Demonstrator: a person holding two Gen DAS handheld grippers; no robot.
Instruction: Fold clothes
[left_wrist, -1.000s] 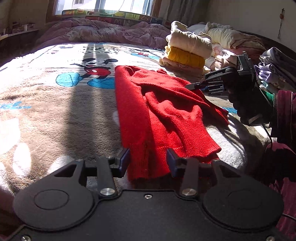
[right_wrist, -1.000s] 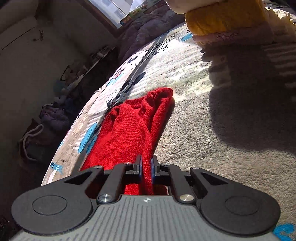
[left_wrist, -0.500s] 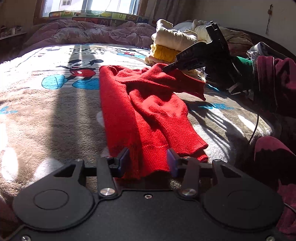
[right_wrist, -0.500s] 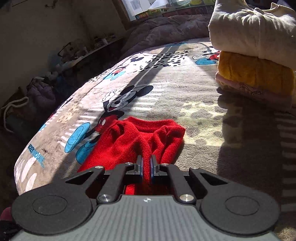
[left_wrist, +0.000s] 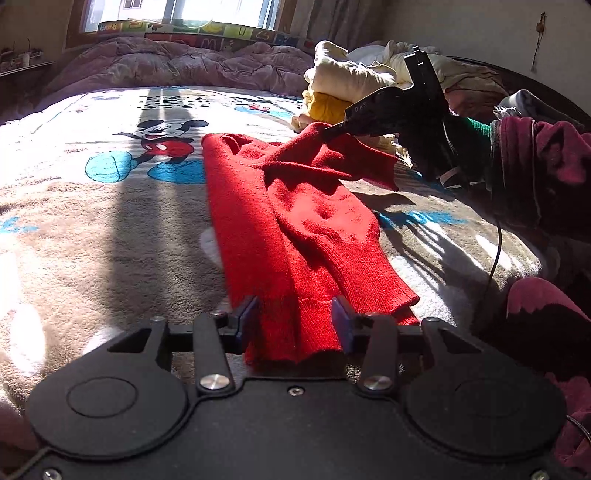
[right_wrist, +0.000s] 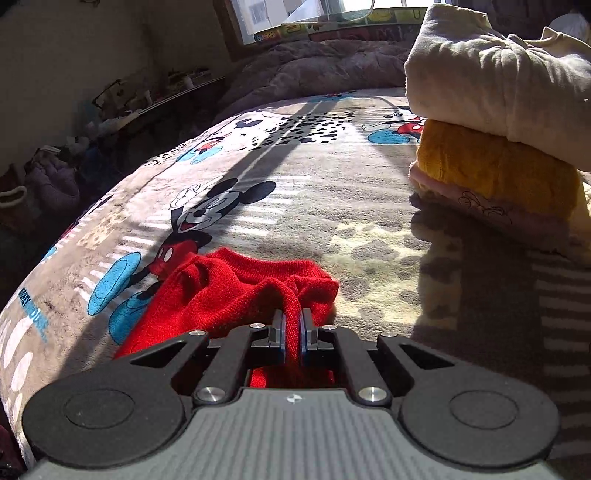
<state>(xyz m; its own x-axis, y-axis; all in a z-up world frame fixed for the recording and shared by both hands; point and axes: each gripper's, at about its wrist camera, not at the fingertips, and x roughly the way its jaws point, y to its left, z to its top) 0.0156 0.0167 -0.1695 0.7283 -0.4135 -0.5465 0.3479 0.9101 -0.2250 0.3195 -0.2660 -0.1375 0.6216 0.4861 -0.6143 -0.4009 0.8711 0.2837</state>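
Observation:
A red knit sweater (left_wrist: 295, 221) lies lengthwise on the cartoon-mouse blanket (left_wrist: 92, 221). My left gripper (left_wrist: 294, 317) is at its near hem, with the bunched hem filling the gap between the two blue pads and touching both. My right gripper (left_wrist: 334, 129) is at the far end, shut on a fold of the sweater and holding it off the blanket, so a flap hangs from its tips. In the right wrist view that gripper (right_wrist: 291, 325) pinches a narrow ridge of the red sweater (right_wrist: 229, 295), which drapes down and to the left.
A stack of folded clothes (right_wrist: 498, 110), cream on yellow on pink, sits on the bed to the right; it also shows as the folded stack (left_wrist: 343, 85). A pink quilt (left_wrist: 166, 62) lies below the window. A person's maroon sleeve (left_wrist: 535, 166) fills the right side.
My right gripper rose and swung left toward the sweater's middle, lifting the pinched fold off the blanket, and its view levelled out. My left gripper stayed at the hem.

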